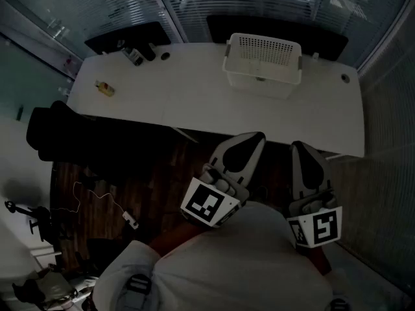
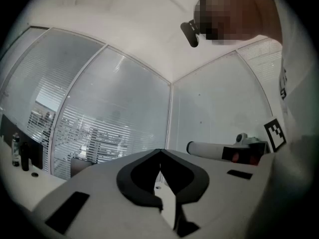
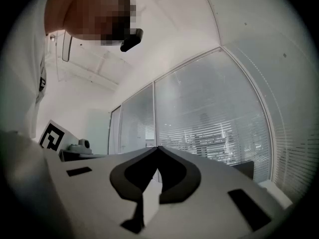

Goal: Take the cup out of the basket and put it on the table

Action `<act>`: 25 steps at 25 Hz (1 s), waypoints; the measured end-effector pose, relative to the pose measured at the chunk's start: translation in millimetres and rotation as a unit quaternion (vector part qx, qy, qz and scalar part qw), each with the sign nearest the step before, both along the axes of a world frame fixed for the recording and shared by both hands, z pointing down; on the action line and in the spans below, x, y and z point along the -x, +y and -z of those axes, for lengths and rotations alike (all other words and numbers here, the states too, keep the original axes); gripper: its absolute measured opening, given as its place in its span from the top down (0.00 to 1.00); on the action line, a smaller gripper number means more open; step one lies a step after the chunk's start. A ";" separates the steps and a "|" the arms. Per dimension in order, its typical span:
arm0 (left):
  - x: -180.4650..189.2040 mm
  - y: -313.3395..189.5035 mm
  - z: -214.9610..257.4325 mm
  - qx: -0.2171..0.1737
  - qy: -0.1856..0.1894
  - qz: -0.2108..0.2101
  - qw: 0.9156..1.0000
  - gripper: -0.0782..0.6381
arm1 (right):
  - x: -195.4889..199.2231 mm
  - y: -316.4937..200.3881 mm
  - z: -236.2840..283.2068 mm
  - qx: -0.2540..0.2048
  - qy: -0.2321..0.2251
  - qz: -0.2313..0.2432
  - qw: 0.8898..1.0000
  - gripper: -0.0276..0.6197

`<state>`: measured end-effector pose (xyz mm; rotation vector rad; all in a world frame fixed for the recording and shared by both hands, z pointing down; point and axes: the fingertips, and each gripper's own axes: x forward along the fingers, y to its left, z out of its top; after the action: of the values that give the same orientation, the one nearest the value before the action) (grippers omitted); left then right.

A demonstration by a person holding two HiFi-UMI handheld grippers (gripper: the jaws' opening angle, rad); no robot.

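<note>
1. Table [image 1: 194, 89], left end: a small yellowish bottle [image 1: 104, 88] lies near the left edge, and some dark items [image 1: 136, 54] stand at the far corner. Both are well apart from the task area.
2. Left gripper [image 1: 257, 135]: it is held low, close to the person's body and short of the table's near edge. In the left gripper view its jaws [image 2: 160, 151] are clenched tip to tip with nothing between them. It points up at glass walls and blinds, not at the table.
3. Basket [image 1: 259, 86]: this white perforated bin stands on the far right half of the table. Its long axis runs left to right along the table.
   - The cup cannot be made out in any view.
   - By the task it should be inside the basket, screened by the walls.
4. Right gripper [image 1: 299, 145]: it is held low beside the left one. In the right gripper view its jaws [image 3: 158, 147] are pressed together and empty, and it is also aimed upward.
5. Governing relation: the basket lies straight ahead of both grippers, across the table's depth and well apart from them.
   - The left gripper's tips line up with the basket's middle.
   - The right gripper's tips line up with its right end.
   - Neither gripper is clearly nearer.
6. Judgement: the task has not begun. The next move calls for reaching forward, releasing the jaws and entering the basket from above.
</note>
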<state>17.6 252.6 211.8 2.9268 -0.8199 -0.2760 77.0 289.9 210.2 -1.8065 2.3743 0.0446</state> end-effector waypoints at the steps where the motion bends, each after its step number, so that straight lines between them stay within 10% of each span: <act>1: -0.7 -0.4 0.9 -0.002 -0.002 -0.001 1.000 0.88 | -0.4 -0.4 0.8 -0.001 -0.002 -0.001 1.000 0.95; 25: -38.9 8.9 0.1 0.002 -0.017 0.003 1.000 0.88 | -38.2 11.3 1.0 -0.002 -0.039 0.019 0.999 0.95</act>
<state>56.6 261.5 211.7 2.9336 -0.8333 -0.2249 115.1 301.1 209.2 -1.7270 2.3522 -0.0265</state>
